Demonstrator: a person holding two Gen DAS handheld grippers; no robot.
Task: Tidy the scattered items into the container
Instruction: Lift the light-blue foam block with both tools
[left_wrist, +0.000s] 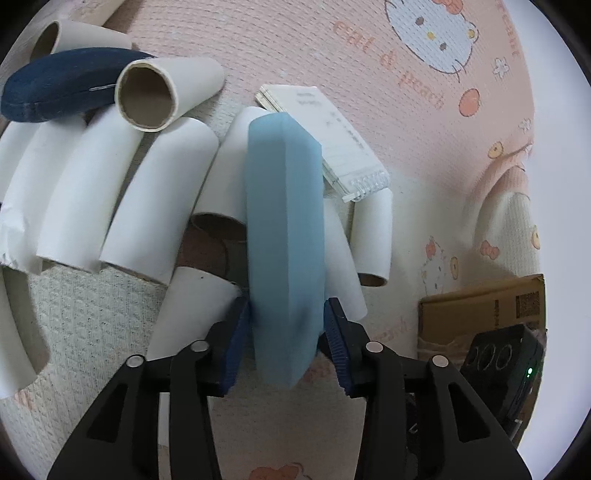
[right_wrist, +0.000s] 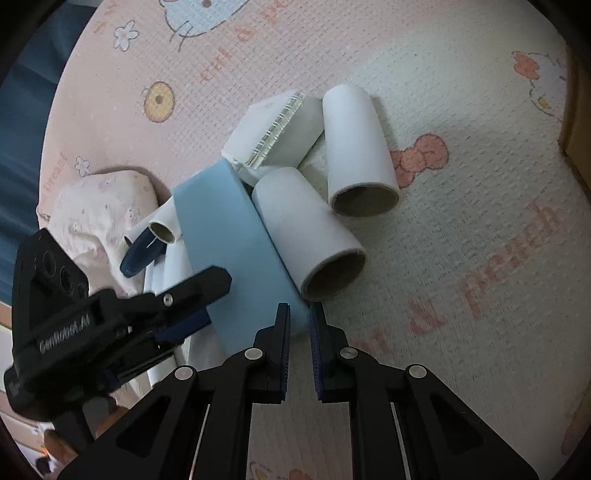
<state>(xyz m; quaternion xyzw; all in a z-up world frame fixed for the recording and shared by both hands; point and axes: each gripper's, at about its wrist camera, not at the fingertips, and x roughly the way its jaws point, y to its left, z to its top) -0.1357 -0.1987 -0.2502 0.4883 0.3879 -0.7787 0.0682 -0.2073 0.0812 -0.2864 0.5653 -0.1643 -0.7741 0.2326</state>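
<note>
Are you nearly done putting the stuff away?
Not nearly. The right gripper pinches the light blue case, which lies between the open jaws of the left gripper. The paper tubes, notebook and dark blue case lie on the mat, outside the cardboard box. Its inside is hidden.

Pink cartoon-cat play mat, dark blue curtain beyond.

Two close downward views, shared blue case
</note>
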